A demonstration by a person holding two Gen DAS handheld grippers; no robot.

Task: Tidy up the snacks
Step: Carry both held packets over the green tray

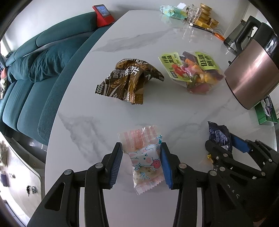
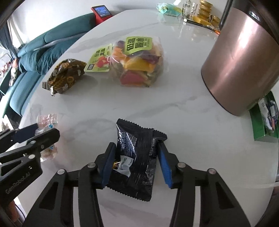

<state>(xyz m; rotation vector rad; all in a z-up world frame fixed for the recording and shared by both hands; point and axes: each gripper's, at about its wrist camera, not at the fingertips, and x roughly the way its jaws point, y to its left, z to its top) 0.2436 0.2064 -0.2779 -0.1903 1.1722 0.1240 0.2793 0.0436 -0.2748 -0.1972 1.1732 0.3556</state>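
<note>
1. The left gripper [image 1: 141, 163] points steeply down at a white marble table [image 1: 122, 43], and its blue pads press on both sides of a pink snack packet [image 1: 144, 157] printed with a cartoon animal; the fingers are set narrow, holding that packet
2. The pink snack packet lies at the near part of the table, its striped end sticking out past the fingertips
3. The right gripper [image 2: 136, 161] stands over a black snack packet [image 2: 137, 153] that lies between its fingers; the left pad touches the crumpled side of the packet, while the right pad sits at its edge, and whether it presses there I cannot tell
4. The black snack packet is near the front of the table, to the right of the pink one, and the two grippers stand side by side and apart
5. Farther back lie a brown snack bag [image 1: 129, 82], crumpled, and just beside it a clear bag of coloured chips [image 1: 195, 71] with green labels
6. A copper-coloured kettle [image 1: 252, 69] stands at the right, with a green box [image 2: 261, 122] holding packets near its base
7. At the far end sit small gold tins [image 1: 206, 15] and a teal packet [image 1: 171, 11]
8. A teal sofa [image 1: 34, 69] runs along the table's left side, with a red device [image 1: 102, 14] at its end
</note>
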